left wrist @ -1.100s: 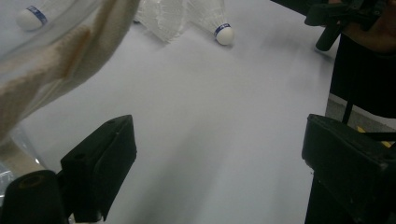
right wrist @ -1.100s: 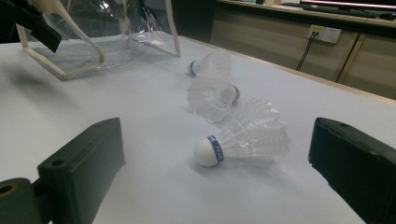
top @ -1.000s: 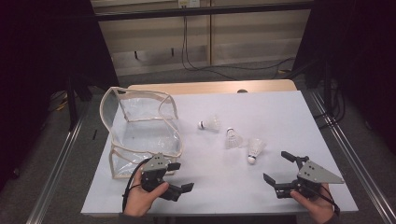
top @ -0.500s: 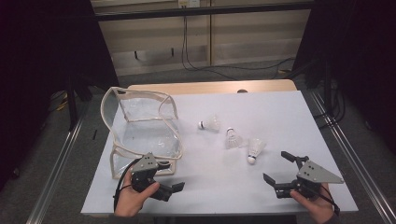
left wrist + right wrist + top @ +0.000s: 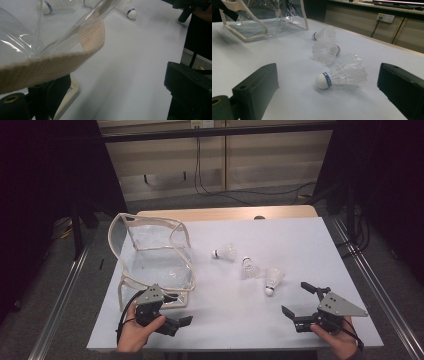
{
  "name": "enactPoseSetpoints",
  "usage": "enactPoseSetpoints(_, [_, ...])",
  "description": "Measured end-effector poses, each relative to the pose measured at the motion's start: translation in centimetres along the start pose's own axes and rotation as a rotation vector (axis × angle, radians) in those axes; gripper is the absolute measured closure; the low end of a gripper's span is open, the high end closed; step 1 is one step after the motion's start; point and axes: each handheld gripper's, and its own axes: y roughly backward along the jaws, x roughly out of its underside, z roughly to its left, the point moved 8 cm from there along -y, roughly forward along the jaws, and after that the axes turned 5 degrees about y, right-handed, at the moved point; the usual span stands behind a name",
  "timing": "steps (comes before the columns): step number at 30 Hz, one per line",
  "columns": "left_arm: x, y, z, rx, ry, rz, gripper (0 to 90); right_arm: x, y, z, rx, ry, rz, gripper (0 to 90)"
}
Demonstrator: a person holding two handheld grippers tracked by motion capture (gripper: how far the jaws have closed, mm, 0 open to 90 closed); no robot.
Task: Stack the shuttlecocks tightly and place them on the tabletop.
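- Jaws of my right gripper (image 5: 298, 302) stand spread wide and hold nothing; in the right gripper view they frame the nearest shuttlecock (image 5: 342, 74), which lies on its side between them but farther out, cork end towards me.
- Jaws of my left gripper (image 5: 176, 319) are also apart and grip nothing. In the left gripper view the beige webbing strap (image 5: 47, 66) of the clear plastic bag (image 5: 155, 257) crosses just above the near-side jaw; I cannot tell whether it touches.
- I judge the left is set at the bag's front corner to catch that strap and steady or open the mouth, while the right is lined up to pick the shuttlecock.
- Two more shuttlecocks lie beyond the nearest: the middle shuttlecock (image 5: 249, 268) just beside it, the far shuttlecock (image 5: 225, 253) a little apart, nearer the bag. All three are outside the bag.
- The bag stands on the left part of the worktop (image 5: 295, 240), its trimmed rim sagging open, nothing visible inside.
- Room for moving: open worktop lies between my right jaws and the cork, so a straight push forward looks clear. The feather skirts of the nearest two are close, so I would close on the cork, not the feathers.
- Both grippers sit near the front edge; a metal rail (image 5: 372, 285) runs along the right side, well apart from the shuttlecocks.
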Motion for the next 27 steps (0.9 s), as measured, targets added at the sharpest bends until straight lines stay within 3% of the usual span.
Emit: enactPoseSetpoints(27, [0.6,1.4,1.0,-0.034,-0.015,-0.001,7.6,0.0,0.0,0.0,0.002,0.003,0.003,2.8])
